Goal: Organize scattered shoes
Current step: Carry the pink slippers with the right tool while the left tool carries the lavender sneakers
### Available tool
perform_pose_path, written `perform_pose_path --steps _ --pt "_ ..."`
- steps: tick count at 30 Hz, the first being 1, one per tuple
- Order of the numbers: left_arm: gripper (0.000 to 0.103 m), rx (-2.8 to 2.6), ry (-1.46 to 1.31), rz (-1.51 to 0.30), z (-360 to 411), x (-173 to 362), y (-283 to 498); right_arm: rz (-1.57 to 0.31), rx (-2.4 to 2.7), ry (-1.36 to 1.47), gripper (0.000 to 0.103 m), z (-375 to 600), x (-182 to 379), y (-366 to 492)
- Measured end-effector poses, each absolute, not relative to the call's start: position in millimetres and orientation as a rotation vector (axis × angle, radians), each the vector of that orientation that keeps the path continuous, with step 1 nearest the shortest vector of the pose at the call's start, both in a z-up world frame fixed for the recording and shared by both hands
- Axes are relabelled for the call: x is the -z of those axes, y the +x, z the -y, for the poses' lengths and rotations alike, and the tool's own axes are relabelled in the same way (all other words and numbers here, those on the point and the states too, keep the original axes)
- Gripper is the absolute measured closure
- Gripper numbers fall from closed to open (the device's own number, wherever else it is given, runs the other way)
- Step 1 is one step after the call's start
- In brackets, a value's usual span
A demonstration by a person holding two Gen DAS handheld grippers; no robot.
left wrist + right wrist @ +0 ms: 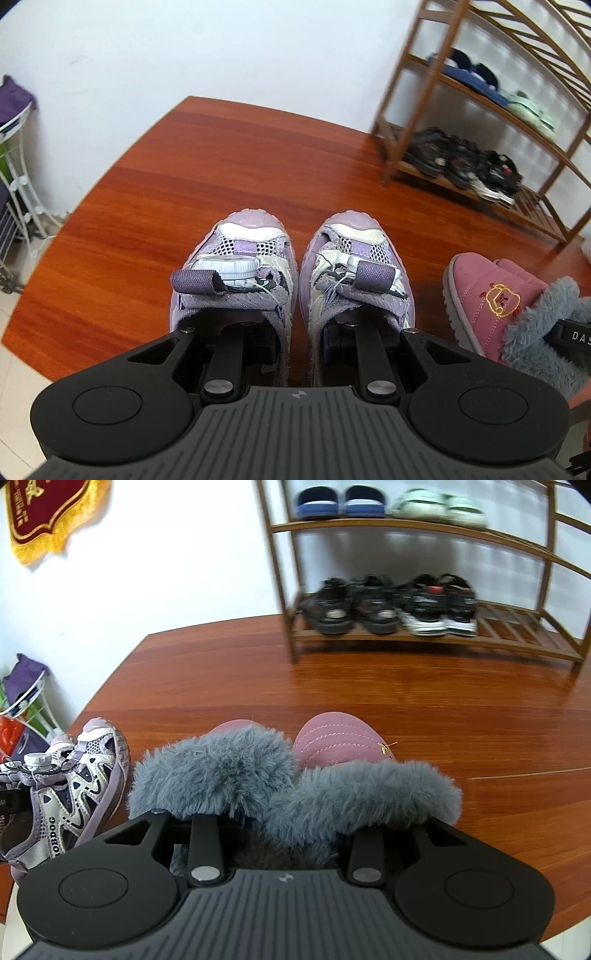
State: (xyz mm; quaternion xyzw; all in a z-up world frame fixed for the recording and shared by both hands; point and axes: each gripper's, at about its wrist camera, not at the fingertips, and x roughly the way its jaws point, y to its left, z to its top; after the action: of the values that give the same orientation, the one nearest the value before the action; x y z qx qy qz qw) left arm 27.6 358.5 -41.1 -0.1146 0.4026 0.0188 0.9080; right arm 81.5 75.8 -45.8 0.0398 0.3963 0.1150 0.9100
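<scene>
My left gripper (297, 341) pinched both purple sneakers (236, 273) by their inner collars; my right gripper (258, 834) clamped the pink fur-lined slippers (332, 738) together, above the wooden floor (443, 709).

Left tongs (299, 343), right tongs (275, 834): matte black linkage arms, silver pivot screws, ribbed grey housing, round black side caps.

The reddish wooden bench (369, 709) stands against a white wall (177, 572). High on that wall, up and left of the bench, hangs a dark red banner (44, 513) with a gold fringe. Off the bench's left edge stands a white wire stand (16, 177) with a purple cloth (13, 98) on top. Pale floor tiles (18, 369) lie below the bench's near left edge.
</scene>
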Motion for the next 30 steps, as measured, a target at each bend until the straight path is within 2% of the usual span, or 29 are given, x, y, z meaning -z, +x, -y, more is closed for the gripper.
perform_pose_path --steps 21,30 --pt "0.08 0.067 -0.232 -0.814 -158.3 35.9 77.5 -0.802 -0.11 0.116 0.062 140.1 30.0 100.0" --pt "0.08 0.073 -0.219 -0.813 -110.7 28.0 96.4 -0.805 -0.079 0.131 0.062 202.8 25.3 120.2"
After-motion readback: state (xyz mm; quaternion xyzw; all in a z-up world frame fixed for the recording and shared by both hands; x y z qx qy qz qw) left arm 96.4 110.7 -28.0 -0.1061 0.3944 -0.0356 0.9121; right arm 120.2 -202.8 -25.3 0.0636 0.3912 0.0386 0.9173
